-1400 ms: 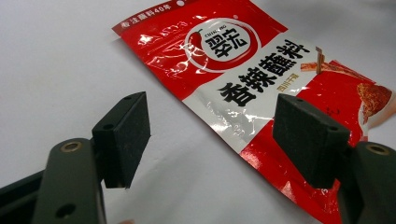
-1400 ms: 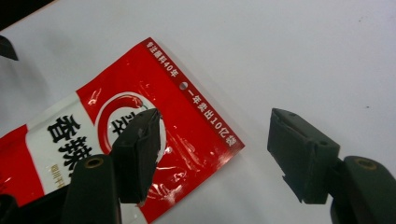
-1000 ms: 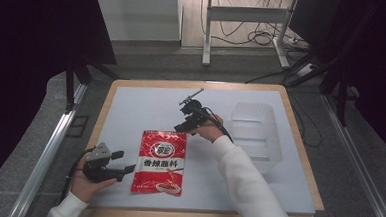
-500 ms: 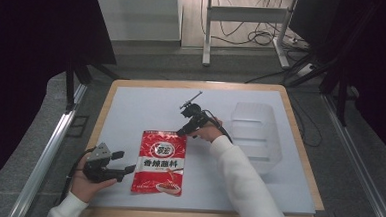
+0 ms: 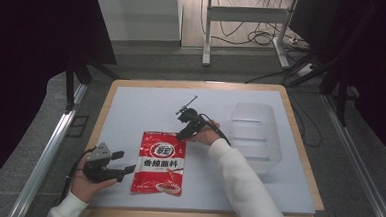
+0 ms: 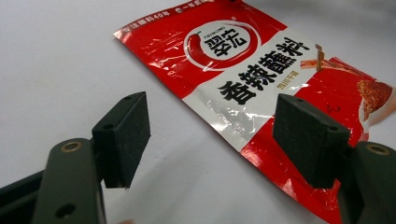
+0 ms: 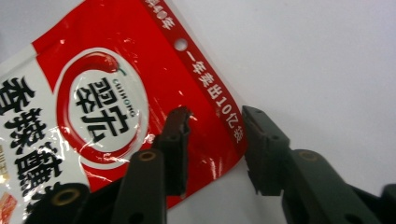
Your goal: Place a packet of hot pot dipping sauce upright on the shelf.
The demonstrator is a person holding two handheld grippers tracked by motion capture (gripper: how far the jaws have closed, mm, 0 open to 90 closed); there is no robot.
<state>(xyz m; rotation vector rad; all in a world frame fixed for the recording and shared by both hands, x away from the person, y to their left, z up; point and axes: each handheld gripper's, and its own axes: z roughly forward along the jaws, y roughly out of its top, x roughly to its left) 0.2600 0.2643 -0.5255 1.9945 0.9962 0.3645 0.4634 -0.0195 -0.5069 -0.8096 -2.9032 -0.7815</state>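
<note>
Bench [image 5: 131,105]: white top, wooden rim.
Clear bin [image 5: 252,134]: far right, empty.
Red sachet [image 5: 160,162]: flat on bench, unlifted.
Right tongs [image 7: 212,135]: closing astride sachet corner, not clamped yet.
Left tongs [image 6: 210,135]: apart, beside sachet edge.

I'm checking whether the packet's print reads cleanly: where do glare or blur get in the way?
Left gripper view: white glare streaks cross the red seasoning packet. Right gripper view: sheen beside the logo, near claw soft. High view: dim surround, print tiny.
</note>
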